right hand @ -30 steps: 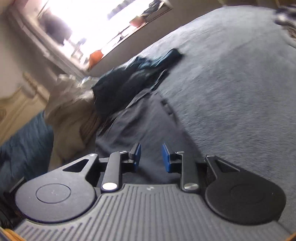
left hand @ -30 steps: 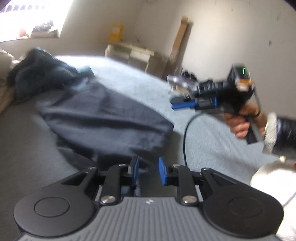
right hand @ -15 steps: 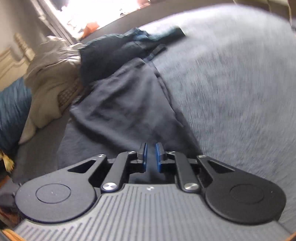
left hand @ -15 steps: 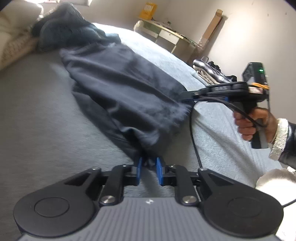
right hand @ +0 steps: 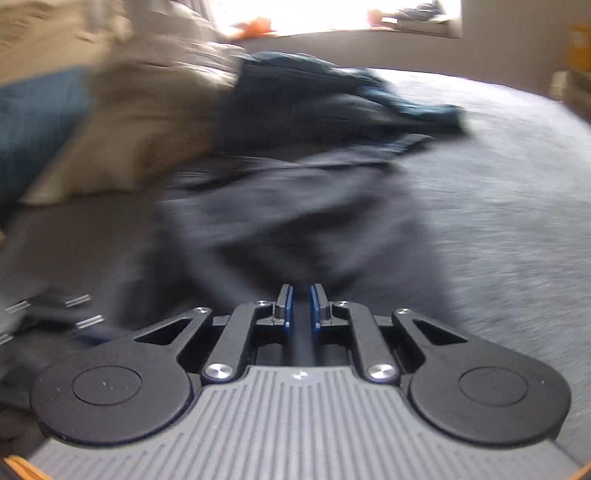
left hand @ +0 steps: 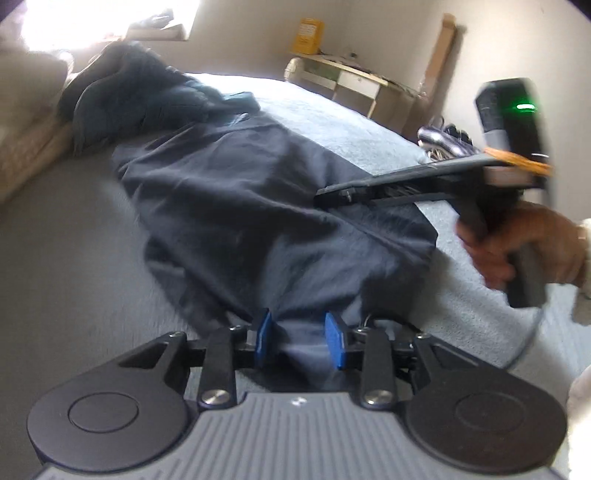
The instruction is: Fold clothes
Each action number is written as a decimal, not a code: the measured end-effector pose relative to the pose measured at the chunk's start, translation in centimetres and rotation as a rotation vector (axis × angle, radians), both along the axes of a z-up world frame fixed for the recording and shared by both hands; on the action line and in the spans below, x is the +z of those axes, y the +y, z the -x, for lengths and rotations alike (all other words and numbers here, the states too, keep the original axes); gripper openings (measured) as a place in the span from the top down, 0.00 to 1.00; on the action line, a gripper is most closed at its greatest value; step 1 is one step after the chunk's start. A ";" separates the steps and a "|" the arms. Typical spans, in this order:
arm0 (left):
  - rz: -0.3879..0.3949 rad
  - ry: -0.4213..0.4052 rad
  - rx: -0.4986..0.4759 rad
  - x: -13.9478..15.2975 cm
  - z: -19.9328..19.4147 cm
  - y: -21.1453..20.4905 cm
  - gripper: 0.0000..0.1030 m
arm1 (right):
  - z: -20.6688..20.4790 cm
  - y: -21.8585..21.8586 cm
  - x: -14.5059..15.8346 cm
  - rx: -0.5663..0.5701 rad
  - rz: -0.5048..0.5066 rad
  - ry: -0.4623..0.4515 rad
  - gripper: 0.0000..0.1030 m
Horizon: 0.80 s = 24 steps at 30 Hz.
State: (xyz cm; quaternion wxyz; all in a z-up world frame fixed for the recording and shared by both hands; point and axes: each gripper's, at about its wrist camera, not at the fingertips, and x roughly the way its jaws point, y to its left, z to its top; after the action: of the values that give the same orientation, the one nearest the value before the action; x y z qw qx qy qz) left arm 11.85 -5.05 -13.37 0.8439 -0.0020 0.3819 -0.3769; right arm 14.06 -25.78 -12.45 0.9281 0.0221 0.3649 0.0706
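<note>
The dark garment (left hand: pixel 258 206) stretches ahead of both on the bed (left hand: pixel 66 258). The left hand-held gripper (left hand: pixel 300 341) is opening, its hem between the pads; the right hand-held gripper (right hand: pixel 299 310) is clamped on its edge.

yellow box (left hand: pixel 306 36), shelf (left hand: pixel 347 79); beige pillows (right hand: pixel 147 122)

Grey bed (left hand: pixel 74 236) fills most of both views. Window (left hand: pixel 92 26) behind its far end, blown out white, clutter on the sill (right hand: pixel 406 18). Plain pale walls (left hand: pixel 388 37). Low shelf unit (left hand: pixel 347 81) against the wall past the bed's far right corner, yellow box (left hand: pixel 306 35) on top. Cardboard strip (left hand: pixel 439 62) leans on the wall right of the shelf. Beige bedding (right hand: pixel 147 122) heaped at the bed's left, below the window.
</note>
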 end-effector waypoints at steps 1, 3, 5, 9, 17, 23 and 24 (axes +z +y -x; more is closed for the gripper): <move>0.015 0.010 0.005 0.1 0.0 0.4 0.67 | -0.7 -0.8 0.0 -0.065 0.004 -0.007 0.91; 0.042 0.033 0.026 0.0 -0.3 0.9 0.66 | -1.4 -2.4 1.0 -0.125 -0.095 -0.028 0.89; 0.062 0.048 0.039 -0.2 -0.5 1.3 0.66 | -1.2 -2.3 2.5 -0.061 -0.177 -0.060 0.89; 0.069 0.036 0.036 -0.6 -0.2 1.5 0.63 | -2.7 0.4 3.3 0.186 -0.234 0.017 0.88; 0.088 0.033 0.040 -1.0 0.2 2.0 0.62 | -10.0 -2.1 1.2 -0.113 -0.187 0.016 0.88; 0.110 0.040 0.033 -1.3 0.0 2.4 0.60 | -8.0 0.4 4.3 0.265 -0.276 0.025 0.83; 0.111 0.036 0.030 -1.3 0.1 2.4 0.60 | -8.1 1.4 3.9 0.297 -0.252 0.050 0.81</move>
State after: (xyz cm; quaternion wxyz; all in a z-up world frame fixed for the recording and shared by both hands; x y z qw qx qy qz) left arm 11.75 -2.62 -14.64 0.8411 -0.0614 0.3755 -0.3845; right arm 22.21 -24.34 -8.57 0.8881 0.0856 0.3755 0.2511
